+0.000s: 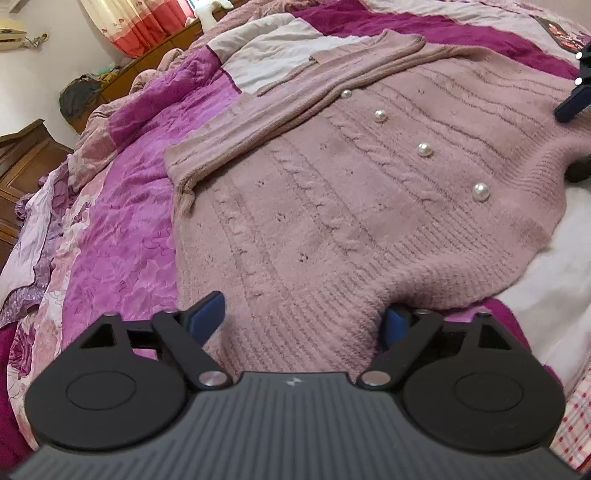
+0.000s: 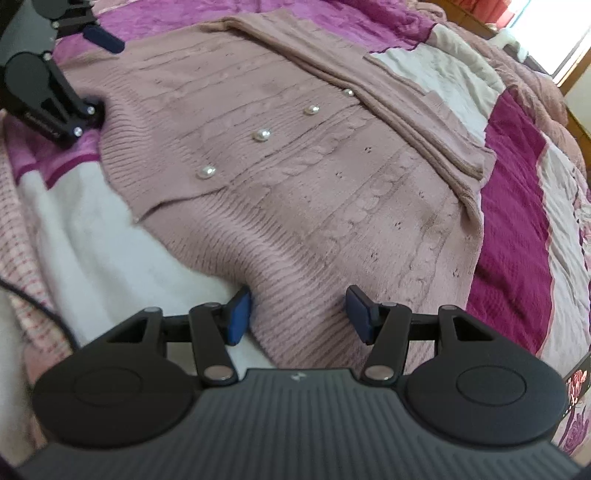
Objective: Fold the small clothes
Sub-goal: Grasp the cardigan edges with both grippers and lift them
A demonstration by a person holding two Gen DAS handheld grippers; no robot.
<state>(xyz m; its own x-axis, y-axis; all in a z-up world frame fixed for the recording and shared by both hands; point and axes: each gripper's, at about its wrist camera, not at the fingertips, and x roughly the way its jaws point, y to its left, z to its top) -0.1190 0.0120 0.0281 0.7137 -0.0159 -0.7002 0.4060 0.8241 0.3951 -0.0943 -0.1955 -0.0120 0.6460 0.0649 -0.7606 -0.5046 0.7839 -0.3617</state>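
A dusty-pink knit cardigan point(image 1: 332, 206) point(image 2: 314, 166) with a row of pearl buttons point(image 1: 424, 149) point(image 2: 261, 134) lies flat on the bed. One sleeve point(image 1: 295, 99) point(image 2: 369, 92) is folded across its upper part. My left gripper point(image 1: 301, 314) point(image 2: 98, 74) stands wide open at one end of the ribbed hem. The hem lies between its blue fingers point(image 1: 207, 314) and drapes over the right one. My right gripper point(image 2: 299, 314) is half open at the hem's other end, the knit filling the gap but looking unpinched. One of its fingers point(image 1: 569, 107) shows in the left wrist view.
The bed is covered by a purple and magenta patchwork quilt point(image 1: 122, 221) point(image 2: 517, 240) with a white patch point(image 2: 92, 240) under the hem. Dark wooden furniture point(image 1: 22, 158) and a curtain point(image 1: 147, 26) stand beyond the bed. A black cable point(image 2: 37, 302) crosses the near left.
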